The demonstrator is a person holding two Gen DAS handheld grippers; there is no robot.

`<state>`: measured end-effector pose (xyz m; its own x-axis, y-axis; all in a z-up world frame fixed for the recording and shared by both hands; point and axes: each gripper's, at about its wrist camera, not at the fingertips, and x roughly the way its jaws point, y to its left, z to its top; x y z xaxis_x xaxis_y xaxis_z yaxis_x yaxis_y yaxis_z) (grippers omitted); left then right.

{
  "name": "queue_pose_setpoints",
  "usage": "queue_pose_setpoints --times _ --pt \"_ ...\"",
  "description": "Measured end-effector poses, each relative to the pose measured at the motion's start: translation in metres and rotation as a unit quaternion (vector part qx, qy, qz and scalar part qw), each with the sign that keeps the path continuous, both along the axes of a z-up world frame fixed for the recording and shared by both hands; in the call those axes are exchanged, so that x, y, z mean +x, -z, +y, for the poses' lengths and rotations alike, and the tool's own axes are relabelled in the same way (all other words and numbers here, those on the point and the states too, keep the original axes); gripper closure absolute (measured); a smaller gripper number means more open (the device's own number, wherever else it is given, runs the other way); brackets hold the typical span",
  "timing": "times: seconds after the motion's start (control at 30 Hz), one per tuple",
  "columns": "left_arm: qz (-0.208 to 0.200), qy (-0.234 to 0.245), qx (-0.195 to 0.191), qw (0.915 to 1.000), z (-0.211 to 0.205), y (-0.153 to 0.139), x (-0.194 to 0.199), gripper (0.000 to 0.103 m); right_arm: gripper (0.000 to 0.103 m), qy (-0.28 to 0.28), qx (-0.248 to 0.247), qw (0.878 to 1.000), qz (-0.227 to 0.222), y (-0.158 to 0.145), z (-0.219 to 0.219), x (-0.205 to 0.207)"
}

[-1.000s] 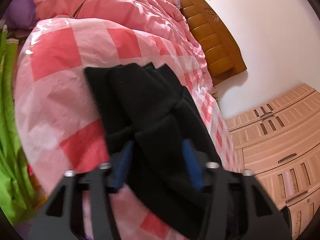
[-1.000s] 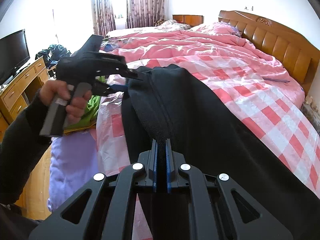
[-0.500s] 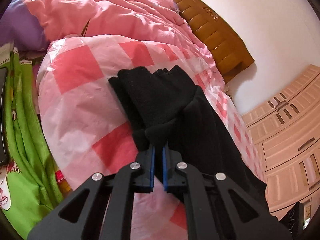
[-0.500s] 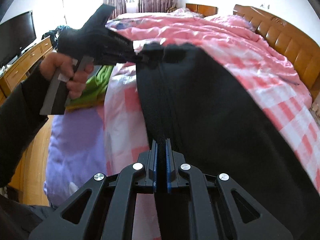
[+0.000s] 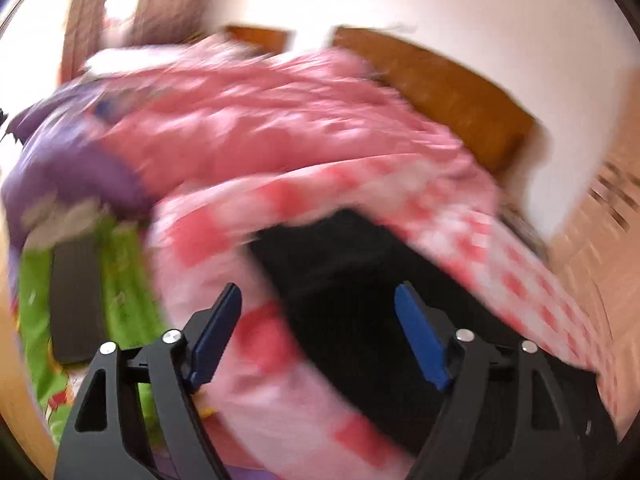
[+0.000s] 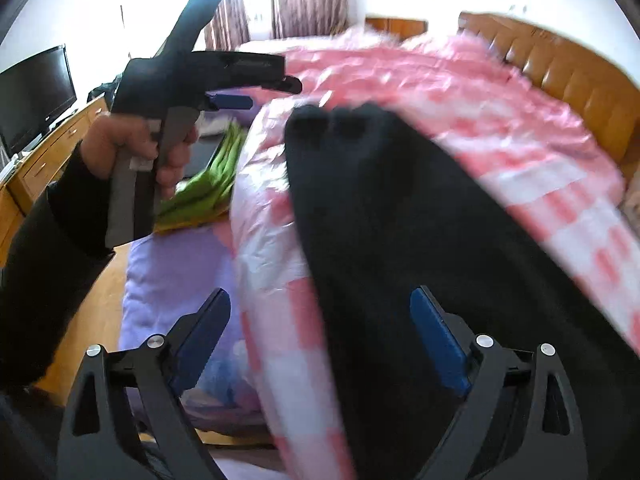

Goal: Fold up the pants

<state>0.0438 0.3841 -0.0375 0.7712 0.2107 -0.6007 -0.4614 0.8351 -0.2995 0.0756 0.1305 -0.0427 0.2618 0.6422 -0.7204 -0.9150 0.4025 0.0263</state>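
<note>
The black pants [image 6: 400,240] lie folded lengthwise on the pink checked quilt [image 6: 560,184], their far end near the quilt's left edge. My right gripper [image 6: 320,312] is opening above their near end, blue pads wide apart and off the cloth. My left gripper [image 5: 318,312] is also opening, lifted above the pants [image 5: 352,280], with nothing between its pads. In the right wrist view a hand holds that left gripper [image 6: 256,92] up, left of the pants' far end. Both views are blurred.
A green cloth [image 5: 124,280] with a dark flat object [image 5: 76,300] lies left of the quilt on a purple sheet [image 6: 176,272]. The wooden headboard [image 6: 560,72] stands at the back right. A TV [image 6: 36,92] on a wooden cabinet is at the far left.
Both grippers were shut on the pants and now stand open, with the pants dropped flat on the quilt. The left gripper has risen and swung away to the left of the pants' end.
</note>
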Motion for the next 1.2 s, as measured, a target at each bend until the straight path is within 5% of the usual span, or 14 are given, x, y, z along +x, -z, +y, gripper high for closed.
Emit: queue_pose_setpoints --times 0.1,0.23,0.33,0.5,0.6,0.67,0.77,0.97,1.1,1.2 --pt "0.023 0.104 0.022 0.9940 -0.047 0.000 0.026 0.016 0.015 0.077 0.000 0.997 -0.014 -0.010 -0.043 0.040" --pt "0.068 0.150 0.015 0.9861 -0.075 0.027 0.064 0.022 0.015 0.200 0.023 0.977 0.075 0.001 -0.105 0.122" --pt "0.064 0.199 0.031 0.9773 -0.087 0.019 0.087 0.026 0.021 0.195 0.026 0.979 0.057 -0.007 -0.121 0.142" --pt "0.085 0.360 0.060 0.9270 -0.112 0.005 0.140 0.026 0.045 0.097 -0.013 0.995 0.024 -0.006 -0.086 0.167" --pt "0.107 0.445 0.119 0.8813 -0.133 0.008 0.157 0.028 0.059 0.050 -0.032 0.998 0.017 0.006 -0.068 0.174" --pt "0.124 0.486 0.152 0.8514 -0.143 0.017 0.163 0.037 0.066 0.022 -0.045 0.999 0.011 0.013 -0.055 0.175" --pt "0.145 0.519 0.171 0.8248 -0.148 0.032 0.170 0.048 0.067 -0.005 -0.055 0.998 0.002 0.017 -0.044 0.173" --pt "0.151 0.554 0.174 0.7999 -0.150 0.042 0.186 0.049 0.067 0.006 -0.061 0.998 0.000 0.017 -0.051 0.186" --pt "0.173 0.571 0.177 0.7831 -0.154 0.049 0.189 0.060 0.067 -0.007 -0.069 0.997 0.021 0.025 -0.049 0.187" --pt "0.168 0.572 0.181 0.7822 -0.153 0.050 0.188 0.068 0.088 -0.014 -0.076 0.997 -0.007 0.025 -0.049 0.176"
